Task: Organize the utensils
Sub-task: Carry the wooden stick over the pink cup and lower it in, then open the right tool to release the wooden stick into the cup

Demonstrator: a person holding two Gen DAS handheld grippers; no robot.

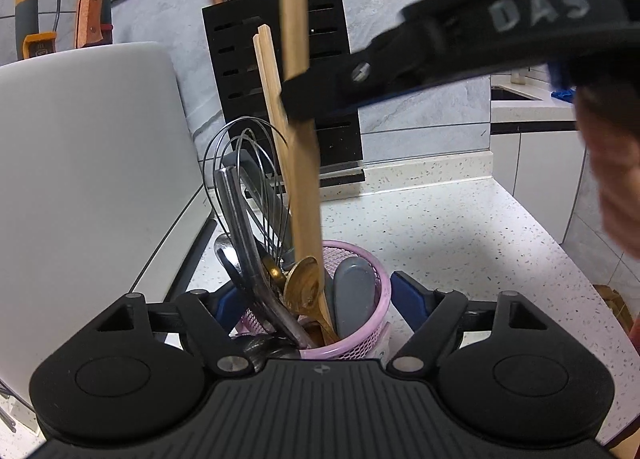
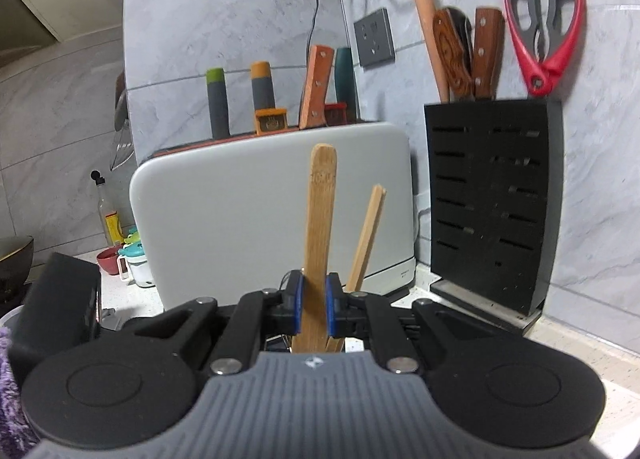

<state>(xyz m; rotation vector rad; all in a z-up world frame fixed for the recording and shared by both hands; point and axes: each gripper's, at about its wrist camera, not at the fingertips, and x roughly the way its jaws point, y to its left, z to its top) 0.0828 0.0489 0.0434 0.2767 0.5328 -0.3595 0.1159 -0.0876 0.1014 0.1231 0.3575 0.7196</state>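
A grey board [image 2: 248, 219] stands against the tiled wall, with a black knife block [image 2: 490, 199] to its right holding wooden-handled knives [image 2: 486, 55] and red scissors [image 2: 542, 39]. On the speckled counter [image 1: 460, 227] sits a pink mesh cup [image 1: 360, 323], crowded with a wire whisk [image 1: 244, 187], a grey spatula [image 1: 354, 299], a wooden spoon [image 1: 306, 285] and chopsticks [image 1: 268, 75]. A flat, pale wooden paddle [image 2: 320, 219] stands upright in the cup. The right gripper [image 2: 316, 305] is clamped on its handle, blue pads pressed to both sides. The left gripper [image 1: 312, 299] is spread wide around the cup, holding nothing.
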